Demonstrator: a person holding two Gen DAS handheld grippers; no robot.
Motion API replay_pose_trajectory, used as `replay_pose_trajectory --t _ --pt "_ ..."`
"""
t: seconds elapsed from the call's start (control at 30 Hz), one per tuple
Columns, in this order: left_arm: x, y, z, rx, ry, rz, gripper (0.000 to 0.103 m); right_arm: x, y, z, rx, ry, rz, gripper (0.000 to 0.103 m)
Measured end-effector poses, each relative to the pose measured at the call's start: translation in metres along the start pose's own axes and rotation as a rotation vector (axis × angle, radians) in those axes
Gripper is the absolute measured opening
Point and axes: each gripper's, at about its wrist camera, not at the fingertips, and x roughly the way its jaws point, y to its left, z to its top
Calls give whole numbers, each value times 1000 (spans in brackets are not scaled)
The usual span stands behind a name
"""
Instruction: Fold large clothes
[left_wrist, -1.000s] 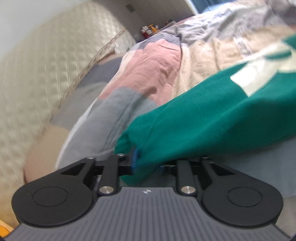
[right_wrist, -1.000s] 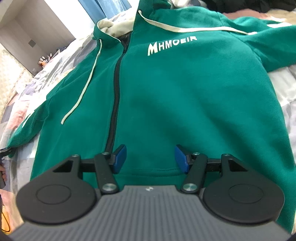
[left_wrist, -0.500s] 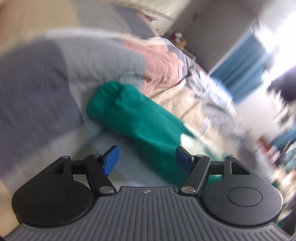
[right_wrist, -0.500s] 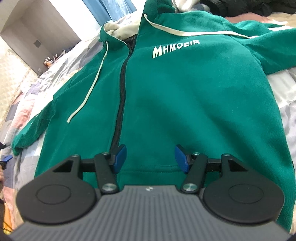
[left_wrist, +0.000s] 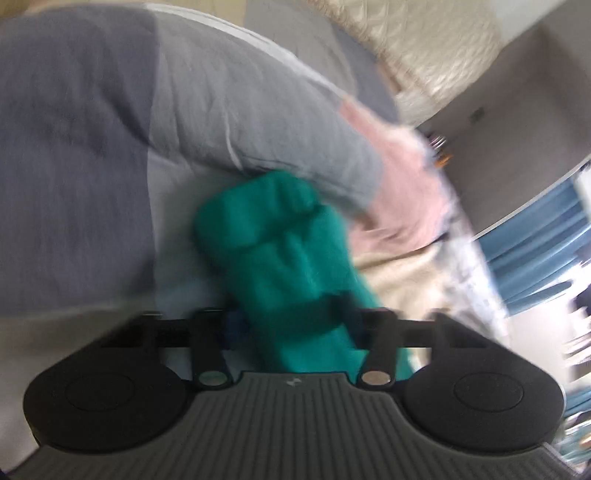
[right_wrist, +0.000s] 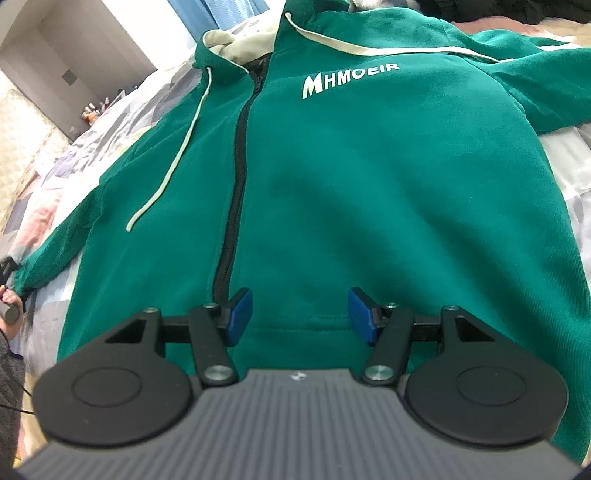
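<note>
Green zip hoodie (right_wrist: 369, 177) lies flat, front up, white chest lettering (right_wrist: 349, 77).

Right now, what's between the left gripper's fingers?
The green hoodie's sleeve, cuff end pointing away; the left gripper is closing on it. Left wrist view, blurred.

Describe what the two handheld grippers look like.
Both match. The right gripper has a grey ribbed body, two round black discs, black linkage arms with silver pivot pins and blue finger pads. The left gripper looks alike, though blurred. A thin black cable trails nearby.
</note>
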Motion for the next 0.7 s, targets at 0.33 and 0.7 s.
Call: replay_pose_trajectory --t 0.33,0.7 --pt "-9 -59 8 324 -126 27 10 4 -6 8 27 -34 -38 60" --pt "-23 -50 -12 436 -48 86 31 -21 -5 12 18 -121 3 60"
